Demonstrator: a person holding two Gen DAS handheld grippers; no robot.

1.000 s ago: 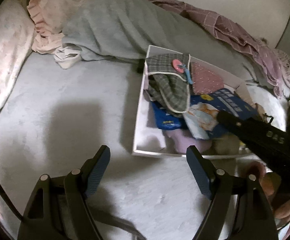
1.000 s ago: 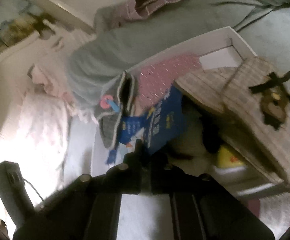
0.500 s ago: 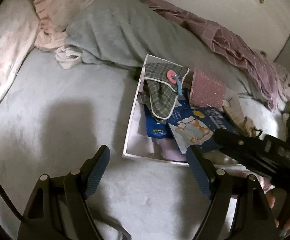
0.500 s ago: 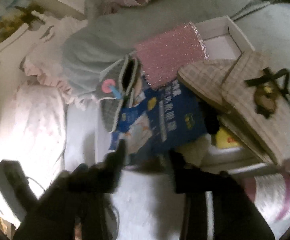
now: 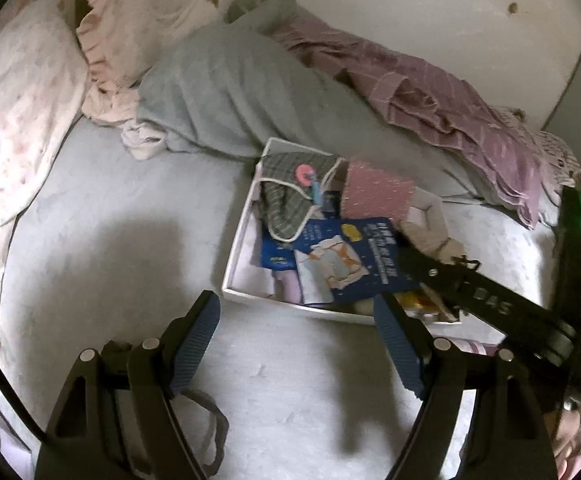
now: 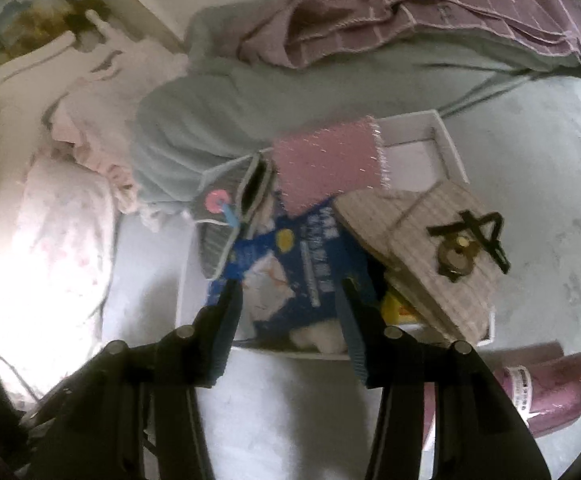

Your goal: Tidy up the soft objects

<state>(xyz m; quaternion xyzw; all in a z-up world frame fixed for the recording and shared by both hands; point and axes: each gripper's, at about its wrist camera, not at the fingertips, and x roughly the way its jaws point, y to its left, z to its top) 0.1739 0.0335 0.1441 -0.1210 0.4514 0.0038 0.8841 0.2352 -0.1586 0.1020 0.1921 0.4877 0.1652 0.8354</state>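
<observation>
A white box (image 5: 242,236) lies on the grey bed and is crammed with soft things. In it are a grey plaid pouch (image 5: 290,196) with a pink button, a pink glittery cloth (image 5: 374,196) standing on edge, and a blue package (image 5: 354,256). My left gripper (image 5: 294,320) hangs open above the sheet just in front of the box and holds nothing. My right gripper (image 6: 290,304) is open over the box's near edge. The blue package (image 6: 290,272) lies behind its fingers, untouched. Beige plaid slippers (image 6: 442,248) with a black bow lean on the box's right side.
A grey-green blanket (image 5: 230,92) and a purple checked cloth (image 5: 430,92) are heaped behind the box along the wall. Pink ruffled pillow (image 5: 130,32) and floral pillow (image 5: 10,120) sit at the left. A purple roll (image 6: 546,384) lies right of the box. A grey strap (image 5: 206,420) trails below my left gripper.
The right gripper went from shut at the blue package to open and drew back. Both grippers rose, so the box looks smaller. The pink cloth now stands up.
</observation>
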